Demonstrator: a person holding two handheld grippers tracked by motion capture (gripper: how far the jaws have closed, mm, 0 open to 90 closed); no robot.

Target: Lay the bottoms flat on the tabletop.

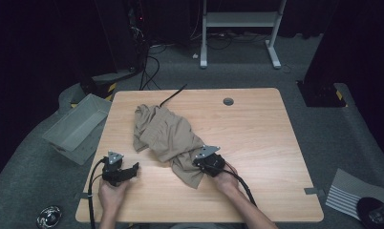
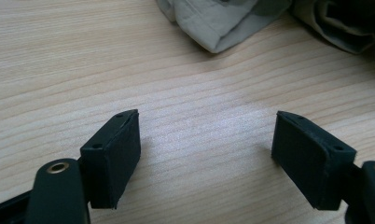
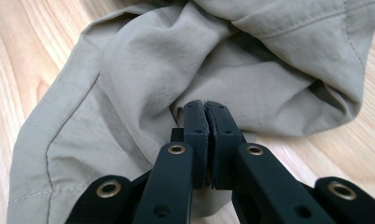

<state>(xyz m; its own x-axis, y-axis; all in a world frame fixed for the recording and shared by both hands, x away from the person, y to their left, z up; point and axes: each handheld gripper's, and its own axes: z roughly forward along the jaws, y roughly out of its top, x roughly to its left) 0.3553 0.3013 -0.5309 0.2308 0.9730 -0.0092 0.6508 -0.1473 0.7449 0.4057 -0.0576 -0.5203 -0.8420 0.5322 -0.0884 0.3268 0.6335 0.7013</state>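
Observation:
A crumpled khaki garment (image 1: 164, 136) lies left of centre on the wooden table (image 1: 257, 143). My right gripper (image 1: 197, 161) sits at the garment's near edge. In the right gripper view its jaws are pressed together at my right gripper (image 3: 206, 116), pinching a fold of the khaki garment (image 3: 143, 70). My left gripper (image 1: 134, 168) rests near the table's front left, apart from the cloth. In the left gripper view my left gripper (image 2: 206, 149) stands wide open over bare wood, with an edge of the garment (image 2: 223, 23) farther ahead.
A grey bin (image 1: 78, 126) stands off the table's left edge. A black cable (image 1: 173, 95) runs off the back edge, near a round cable hole (image 1: 228, 101). A white frame (image 1: 240, 28) stands on the floor behind. Striped paper (image 1: 350, 193) lies at the right.

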